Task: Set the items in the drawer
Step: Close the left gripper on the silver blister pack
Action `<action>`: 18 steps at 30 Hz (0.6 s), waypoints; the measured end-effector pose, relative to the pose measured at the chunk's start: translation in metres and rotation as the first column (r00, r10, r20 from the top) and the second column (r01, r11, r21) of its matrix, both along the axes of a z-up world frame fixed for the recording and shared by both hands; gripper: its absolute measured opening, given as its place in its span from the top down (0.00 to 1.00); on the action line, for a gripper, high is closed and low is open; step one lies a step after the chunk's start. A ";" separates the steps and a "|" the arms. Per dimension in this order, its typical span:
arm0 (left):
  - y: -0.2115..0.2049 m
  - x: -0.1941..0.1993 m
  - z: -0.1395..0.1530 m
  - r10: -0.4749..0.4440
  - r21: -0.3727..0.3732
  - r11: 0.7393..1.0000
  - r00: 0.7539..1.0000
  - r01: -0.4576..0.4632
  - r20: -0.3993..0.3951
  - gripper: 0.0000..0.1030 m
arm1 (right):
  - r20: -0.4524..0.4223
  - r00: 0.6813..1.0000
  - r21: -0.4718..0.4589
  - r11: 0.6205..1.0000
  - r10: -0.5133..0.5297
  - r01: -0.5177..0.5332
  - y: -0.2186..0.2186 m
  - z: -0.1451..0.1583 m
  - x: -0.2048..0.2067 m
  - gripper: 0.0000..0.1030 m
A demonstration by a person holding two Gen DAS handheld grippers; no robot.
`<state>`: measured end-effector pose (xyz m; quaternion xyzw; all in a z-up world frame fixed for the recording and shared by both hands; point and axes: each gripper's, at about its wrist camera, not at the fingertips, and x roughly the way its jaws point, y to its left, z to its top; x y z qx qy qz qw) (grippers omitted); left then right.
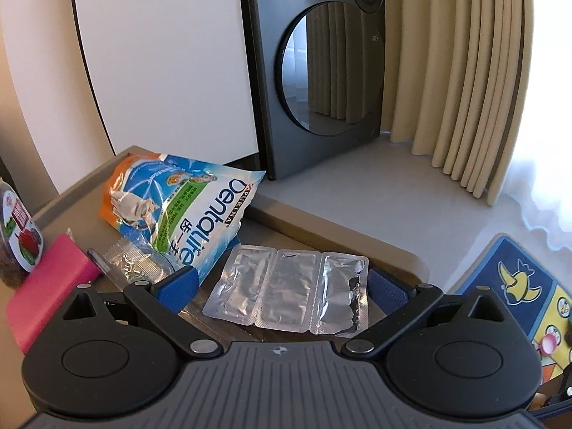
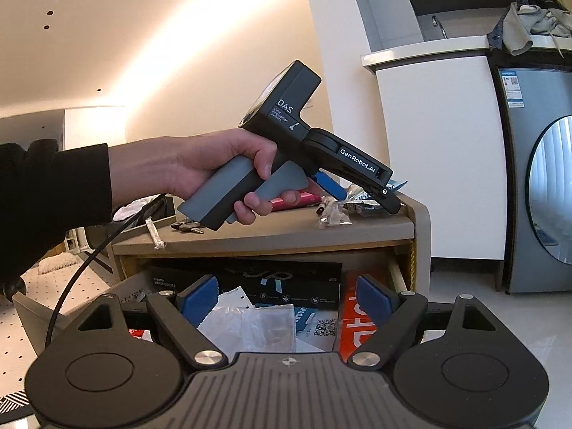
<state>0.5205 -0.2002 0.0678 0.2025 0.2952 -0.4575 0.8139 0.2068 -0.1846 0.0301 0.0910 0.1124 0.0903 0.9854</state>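
Observation:
In the left wrist view my left gripper [image 1: 282,289] is open low over the brown cabinet top [image 1: 321,236]. A silver blister pack [image 1: 289,296] lies flat between its blue pads [image 1: 178,286], which straddle its two ends. A blue Dentalife pouch [image 1: 178,207] lies just beyond, with a clear wrapper [image 1: 128,261] to the left. The right wrist view has my right gripper [image 2: 286,300] open and holding nothing above the open drawer [image 2: 400,279], which holds a black box [image 2: 250,279], a red box [image 2: 357,321] and papers. A hand [image 2: 214,168] holds the left gripper [image 2: 361,193] over the cabinet top [image 2: 250,228].
A pink box [image 1: 50,286] and a labelled jar [image 1: 18,236] sit at the left of the cabinet top. Keys [image 2: 189,227] lie near its other end. A grey washing machine [image 1: 321,71], a white cabinet [image 1: 161,64], curtains [image 1: 464,71] and a floor mat [image 1: 518,286] stand beyond.

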 end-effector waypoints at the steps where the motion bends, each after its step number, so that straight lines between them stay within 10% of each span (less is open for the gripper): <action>1: 0.000 0.001 0.000 0.002 -0.003 1.000 1.000 -0.002 -0.006 0.00 | 0.002 1.000 0.008 1.000 0.001 -0.001 -0.001 0.000 0.000 0.16; 18: 0.004 0.000 0.003 -0.014 -0.045 0.999 0.999 0.012 -0.047 0.09 | -0.004 1.000 -0.008 1.000 0.013 -0.013 -0.001 0.000 0.000 0.17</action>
